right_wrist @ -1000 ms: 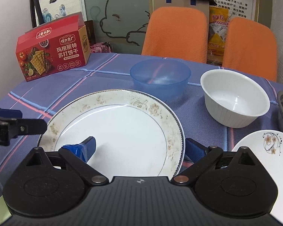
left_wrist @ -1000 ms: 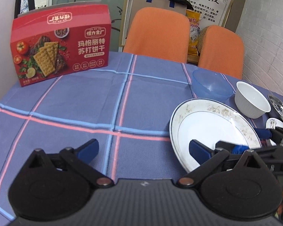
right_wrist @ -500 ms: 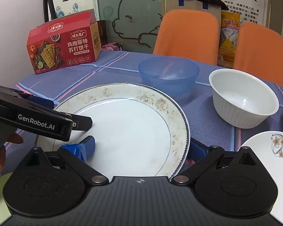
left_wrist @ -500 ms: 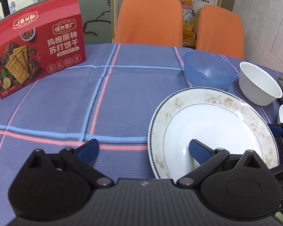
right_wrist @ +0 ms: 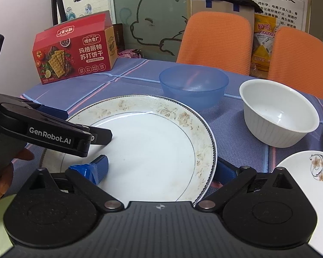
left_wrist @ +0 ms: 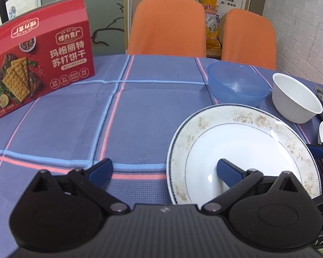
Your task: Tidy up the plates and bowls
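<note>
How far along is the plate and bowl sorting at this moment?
Nothing looks stacked yet. In hand: both open hand-held grippers, left and right, straddle opposite edges of the large plate. Left: blue bowl, white bowl and small plate sit separately.

A large white plate [right_wrist: 152, 150] with a faded floral band and a thin dark rim sits on the cloth, empty, its near right edge tilted slightly up. At its 12 o'clock stands a translucent blue bowl [right_wrist: 193, 87], upright and empty, just beside the rim. At 2 o'clock a ribbed white bowl [right_wrist: 278, 112] stands upright. At 4 o'clock lies a small white flower-painted plate [right_wrist: 305, 169], flat, partly cut off.
</note>
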The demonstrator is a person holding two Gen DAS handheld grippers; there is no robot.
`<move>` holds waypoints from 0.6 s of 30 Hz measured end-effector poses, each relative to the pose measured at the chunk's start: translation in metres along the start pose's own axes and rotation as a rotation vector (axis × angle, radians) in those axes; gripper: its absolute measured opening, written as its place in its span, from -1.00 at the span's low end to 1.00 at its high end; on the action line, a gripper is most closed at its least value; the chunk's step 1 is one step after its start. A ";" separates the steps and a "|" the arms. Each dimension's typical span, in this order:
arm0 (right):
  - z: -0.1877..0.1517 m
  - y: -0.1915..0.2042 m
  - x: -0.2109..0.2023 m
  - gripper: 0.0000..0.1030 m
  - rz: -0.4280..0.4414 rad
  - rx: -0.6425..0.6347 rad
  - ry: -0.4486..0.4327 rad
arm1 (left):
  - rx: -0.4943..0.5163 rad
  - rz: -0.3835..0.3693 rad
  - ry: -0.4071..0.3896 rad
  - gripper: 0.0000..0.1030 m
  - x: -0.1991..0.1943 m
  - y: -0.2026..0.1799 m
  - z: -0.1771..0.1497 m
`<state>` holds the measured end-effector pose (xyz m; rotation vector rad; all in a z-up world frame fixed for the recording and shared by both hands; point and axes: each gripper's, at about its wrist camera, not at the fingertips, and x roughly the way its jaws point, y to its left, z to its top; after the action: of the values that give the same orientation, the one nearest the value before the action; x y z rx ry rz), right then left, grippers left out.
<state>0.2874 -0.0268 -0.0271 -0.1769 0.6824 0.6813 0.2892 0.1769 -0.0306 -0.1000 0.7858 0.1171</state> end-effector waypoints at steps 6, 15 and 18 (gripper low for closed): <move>-0.001 -0.001 -0.001 0.74 0.008 -0.007 0.000 | 0.005 -0.004 -0.003 0.99 0.000 0.000 0.000; -0.001 0.007 -0.003 0.71 0.014 -0.021 0.006 | 0.080 -0.099 -0.010 0.38 -0.007 -0.016 0.002; 0.000 0.008 -0.003 0.71 0.005 -0.004 0.019 | 0.101 -0.083 0.001 0.28 -0.008 -0.030 0.004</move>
<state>0.2809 -0.0225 -0.0247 -0.1854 0.7002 0.6860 0.2907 0.1469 -0.0200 -0.0364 0.7858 -0.0011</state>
